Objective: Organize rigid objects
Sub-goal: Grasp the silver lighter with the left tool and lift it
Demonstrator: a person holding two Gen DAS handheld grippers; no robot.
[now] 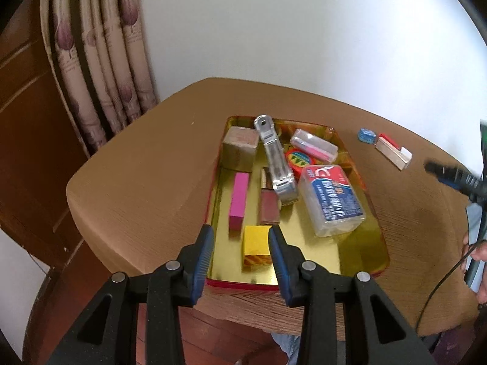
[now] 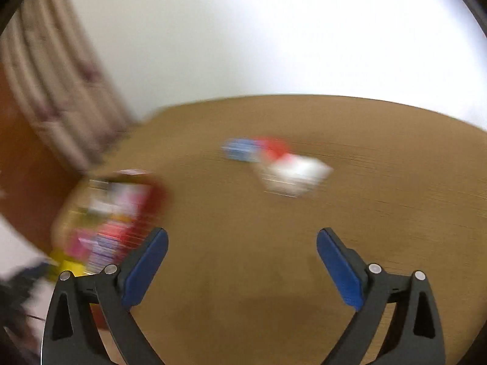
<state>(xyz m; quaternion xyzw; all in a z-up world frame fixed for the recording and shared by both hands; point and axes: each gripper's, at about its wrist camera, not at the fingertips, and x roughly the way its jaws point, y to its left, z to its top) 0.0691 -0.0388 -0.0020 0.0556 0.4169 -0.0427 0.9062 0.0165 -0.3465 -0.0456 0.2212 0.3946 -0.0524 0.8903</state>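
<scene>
Nearest to us in the left wrist view, the left tool [image 1: 240,237] hangs over the near end of the gold tray [image 1: 359,261], its blue pads partly apart. A yellow box [image 1: 257,248] shows between the fingertips, lying on the tray floor; we cannot tell whether the pads press on it or stand just clear of its sides.

Further into the tray lie a pink block [image 1: 239,200] and, beside it, a dark red flat case [image 1: 269,210]. To the right sits a clear plastic box with a blue and red label [image 1: 330,200]. A silver metal piece [image 1: 275,164] lies slanted up the middle, with a round red tin [image 1: 299,159] partly under it. At the far end stand a brown cube [image 1: 240,149] and a clear case with a pink insert [image 1: 313,146].

Beyond the tray's right corner, on the bare worktop [image 1: 146,164], rest a small blue object [image 1: 366,135] and a red-and-white box [image 1: 394,150], close together.

In the right wrist view the right tool [image 2: 242,243] is spread wide with nothing between its pads, only worktop beneath. The picture is heavily blurred: the tray is a smear at lower left, and the blue object [image 2: 240,149] and red-and-white box [image 2: 292,170] lie ahead of the tool.
</scene>
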